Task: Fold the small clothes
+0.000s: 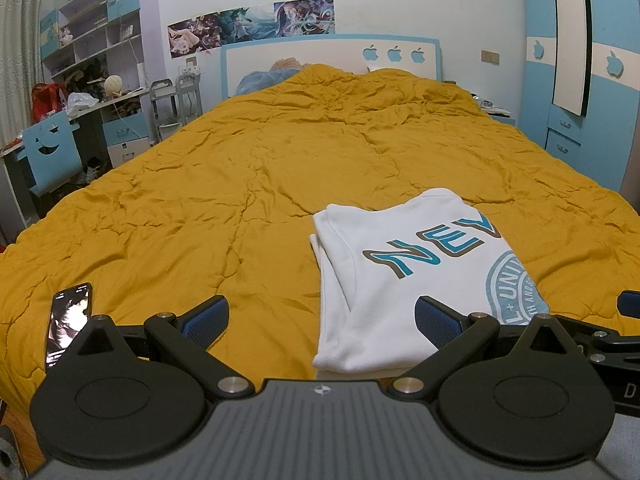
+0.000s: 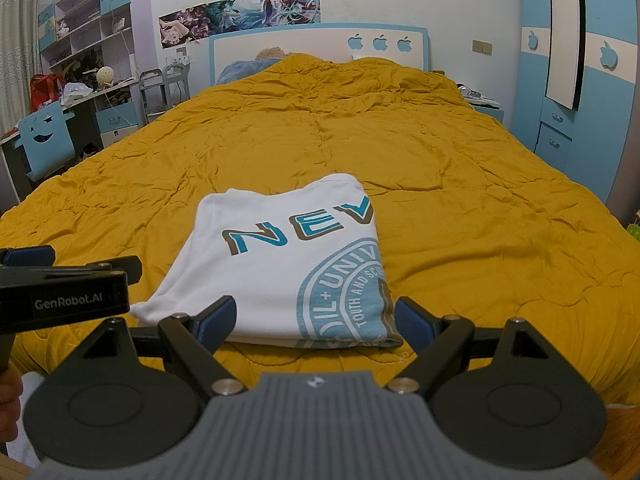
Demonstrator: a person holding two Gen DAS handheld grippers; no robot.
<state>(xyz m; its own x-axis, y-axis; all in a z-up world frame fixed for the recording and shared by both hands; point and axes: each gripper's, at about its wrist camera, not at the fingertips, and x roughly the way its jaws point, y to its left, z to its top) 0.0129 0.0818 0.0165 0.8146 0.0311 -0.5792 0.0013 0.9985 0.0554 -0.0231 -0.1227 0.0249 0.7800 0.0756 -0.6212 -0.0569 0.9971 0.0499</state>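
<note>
Folded white T-shirt (image 2: 288,264) lying flat on the mustard-yellow quilt (image 2: 460,184) of a bed, near the foot edge and well apart from the blue-and-white headboard (image 2: 320,46). The shirt is the reference landmark. Its upper face carries the teal lettering "NEV" and, below it, part of a round teal seal; several folded layers show along its near edge.

Right gripper (image 2: 316,322): fingers spread wide, empty, poised just short of the shirt's near edge; the blue pads (image 2: 218,318) flank that edge without a visible grip on it.

Left gripper (image 1: 322,322): fingers likewise spread apart and empty, placed at the shirt's near left corner, so that its right pad overlaps the cloth in the left wrist view while its left pad stands over bare quilt. Whether that pad touches the fabric cannot be told.

A smartphone (image 1: 70,322) with a lit screen lies on the quilt to the left of the shirt, well apart from it. Farther left of the shirt, beyond the bed, stand a cluttered desk (image 2: 92,98) and a blue chair (image 2: 46,140); to the right, a blue wardrobe (image 2: 592,80).
</note>
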